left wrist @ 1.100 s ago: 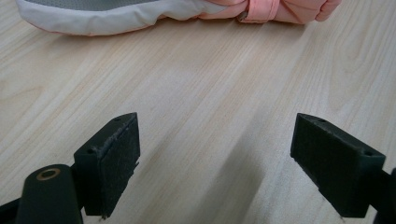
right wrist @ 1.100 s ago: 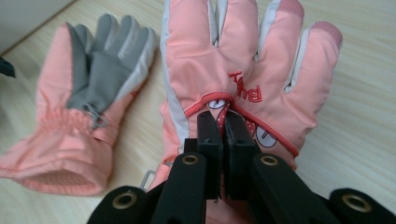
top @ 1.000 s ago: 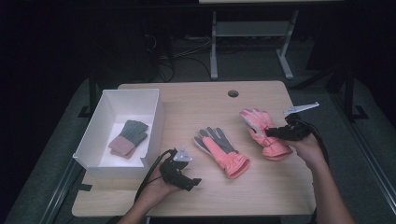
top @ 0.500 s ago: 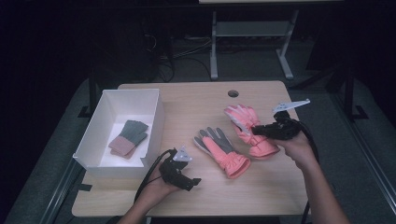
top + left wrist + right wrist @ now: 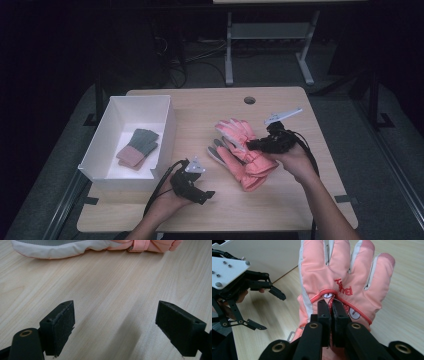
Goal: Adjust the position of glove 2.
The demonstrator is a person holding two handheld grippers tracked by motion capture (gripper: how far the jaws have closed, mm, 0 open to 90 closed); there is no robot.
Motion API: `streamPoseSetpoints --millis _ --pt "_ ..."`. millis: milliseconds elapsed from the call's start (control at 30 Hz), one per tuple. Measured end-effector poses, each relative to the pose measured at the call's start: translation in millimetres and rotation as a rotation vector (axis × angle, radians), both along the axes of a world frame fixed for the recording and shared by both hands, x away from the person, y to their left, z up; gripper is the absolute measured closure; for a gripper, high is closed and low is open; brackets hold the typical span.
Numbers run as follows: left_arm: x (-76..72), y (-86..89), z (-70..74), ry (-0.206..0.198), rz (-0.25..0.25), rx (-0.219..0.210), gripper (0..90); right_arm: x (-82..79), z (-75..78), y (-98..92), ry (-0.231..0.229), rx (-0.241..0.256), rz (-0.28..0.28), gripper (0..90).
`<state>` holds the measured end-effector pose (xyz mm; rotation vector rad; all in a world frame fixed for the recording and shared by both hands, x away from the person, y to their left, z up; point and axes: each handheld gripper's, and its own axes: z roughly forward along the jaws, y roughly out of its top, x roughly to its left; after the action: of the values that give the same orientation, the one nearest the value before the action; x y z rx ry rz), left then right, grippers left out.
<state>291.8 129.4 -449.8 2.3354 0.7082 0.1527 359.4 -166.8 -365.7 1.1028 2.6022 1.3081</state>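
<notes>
Two pink winter gloves are at the table's middle. My right gripper (image 5: 251, 145) is shut on the upper pink glove (image 5: 238, 133), which lies across the second glove (image 5: 216, 151), the one with a grey palm. In the right gripper view the jaws (image 5: 330, 307) pinch a fold of fabric on the back of the pink glove (image 5: 342, 272), just below its red lettering. My left gripper (image 5: 206, 186) rests open near the front edge, a little left of the gloves. In the left gripper view the gripper (image 5: 115, 325) stands wide open over bare wood, with a glove's edge (image 5: 75, 247) beyond.
A white box (image 5: 167, 132) stands at the left and holds a folded grey-green pair with pink cuffs (image 5: 137, 147). A cable hole (image 5: 249, 100) sits near the table's far edge. The open left gripper (image 5: 273, 312) and the box wall (image 5: 269, 257) appear in the right gripper view.
My right gripper has moved left with the pink glove, bringing it from beside the grey-palmed glove to on top of it. The left gripper has stayed put.
</notes>
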Motion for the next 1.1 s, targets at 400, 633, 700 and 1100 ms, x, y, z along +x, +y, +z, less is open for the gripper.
streamPoseSetpoints --millis 400,633,700,1100 --pt "-0.1 -0.3 -0.8 0.008 -0.012 0.018 15.4 9.5 -24.9 24.7 0.061 -0.080 0.018 86.8" --pt "-0.7 -2.2 -1.2 0.005 -0.015 0.021 15.4 12.5 -42.7 33.8 0.088 -0.119 0.027 84.6" --pt "-1.0 -2.3 -1.4 0.004 -0.018 0.023 15.3 11.8 -42.7 35.2 0.081 -0.129 0.030 82.6" --pt "4.0 5.7 11.5 -0.001 0.026 -0.037 51.6 -4.5 -13.4 6.4 -0.110 -0.035 0.028 73.8"
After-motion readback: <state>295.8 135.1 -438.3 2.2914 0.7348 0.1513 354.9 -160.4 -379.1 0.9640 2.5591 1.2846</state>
